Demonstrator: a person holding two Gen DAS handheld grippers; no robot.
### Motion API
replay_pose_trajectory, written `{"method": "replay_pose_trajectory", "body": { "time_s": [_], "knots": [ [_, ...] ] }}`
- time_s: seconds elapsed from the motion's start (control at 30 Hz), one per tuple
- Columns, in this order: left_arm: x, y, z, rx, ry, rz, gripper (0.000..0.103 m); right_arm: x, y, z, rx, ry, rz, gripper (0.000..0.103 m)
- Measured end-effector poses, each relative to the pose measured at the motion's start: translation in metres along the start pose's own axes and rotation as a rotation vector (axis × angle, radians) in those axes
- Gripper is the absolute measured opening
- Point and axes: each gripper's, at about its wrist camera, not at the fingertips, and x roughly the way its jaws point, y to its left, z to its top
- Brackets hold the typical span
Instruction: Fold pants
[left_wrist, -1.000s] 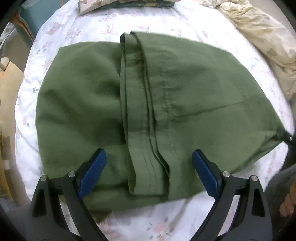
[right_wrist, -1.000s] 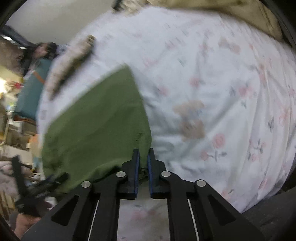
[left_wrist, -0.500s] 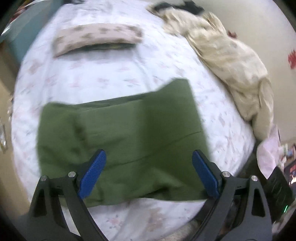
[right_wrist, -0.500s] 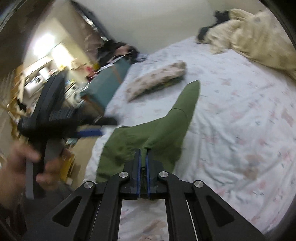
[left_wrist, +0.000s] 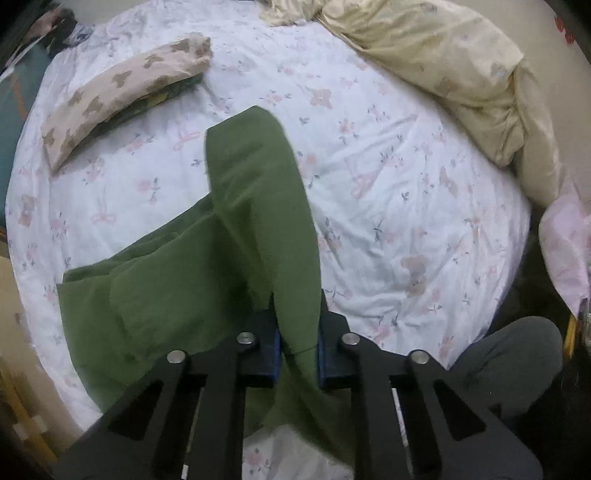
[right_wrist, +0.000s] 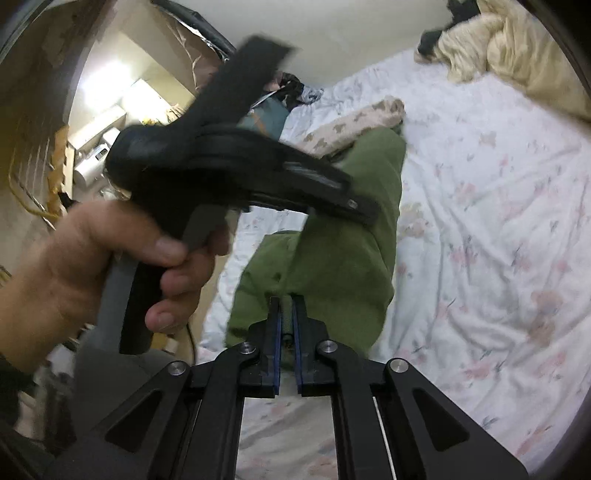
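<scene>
Left tongs (left_wrist: 298, 350) have just closed, now pinching the green pants (left_wrist: 255, 236); right tongs (right_wrist: 287, 343) nearly shut on another bunched edge, jaws just easing slightly apart. Probably both grips raise the cloth for the next fold. Pants trail toward 12 o'clock onto the floral bed (left_wrist: 406, 192); folded bear-print cloth (left_wrist: 122, 92) at 10 o'clock.

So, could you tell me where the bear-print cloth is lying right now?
In the left wrist view the bear-print cloth lies upper left on the floral sheet, beyond the green pants.
</scene>
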Motion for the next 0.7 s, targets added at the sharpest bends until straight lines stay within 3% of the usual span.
{"method": "replay_pose_trajectory", "body": {
  "time_s": [0.07,0.1,0.13,0.2,0.27,0.37,0.47,0.53,0.63,0.7],
  "knots": [
    [-0.010,0.020,-0.007,-0.046,-0.018,-0.035,0.009,-0.004,0.000,0.001,0.012,-0.004,0.026,0.018],
    [-0.018,0.034,-0.010,-0.070,-0.034,-0.041,0.008,-0.009,-0.001,0.002,0.026,-0.018,0.049,0.032],
    [-0.025,0.044,-0.013,-0.092,-0.046,-0.047,0.008,-0.014,-0.002,0.002,0.041,-0.041,0.064,0.058],
    [-0.039,0.066,-0.017,-0.130,-0.062,-0.084,0.008,-0.021,-0.009,0.004,0.084,-0.089,0.078,0.067],
    [-0.054,0.084,-0.024,-0.135,-0.083,-0.093,0.008,-0.014,-0.013,0.009,0.099,-0.064,0.025,0.067],
    [-0.073,0.115,-0.039,-0.164,-0.102,-0.110,0.008,0.018,-0.009,0.015,0.049,0.028,-0.092,0.049],
    [-0.074,0.152,-0.059,-0.206,-0.106,-0.069,0.008,0.059,0.003,0.019,-0.009,0.109,-0.113,0.039],
    [-0.063,0.182,-0.075,-0.287,-0.085,-0.066,0.008,0.089,0.016,0.022,-0.069,0.158,-0.123,0.031],
    [-0.052,0.214,-0.095,-0.356,-0.097,-0.055,0.008,0.135,0.042,0.018,-0.211,0.229,-0.144,0.026],
    [-0.049,0.231,-0.102,-0.378,-0.107,-0.032,0.008,0.161,0.046,0.012,-0.236,0.298,-0.141,0.025]
  ]
}}
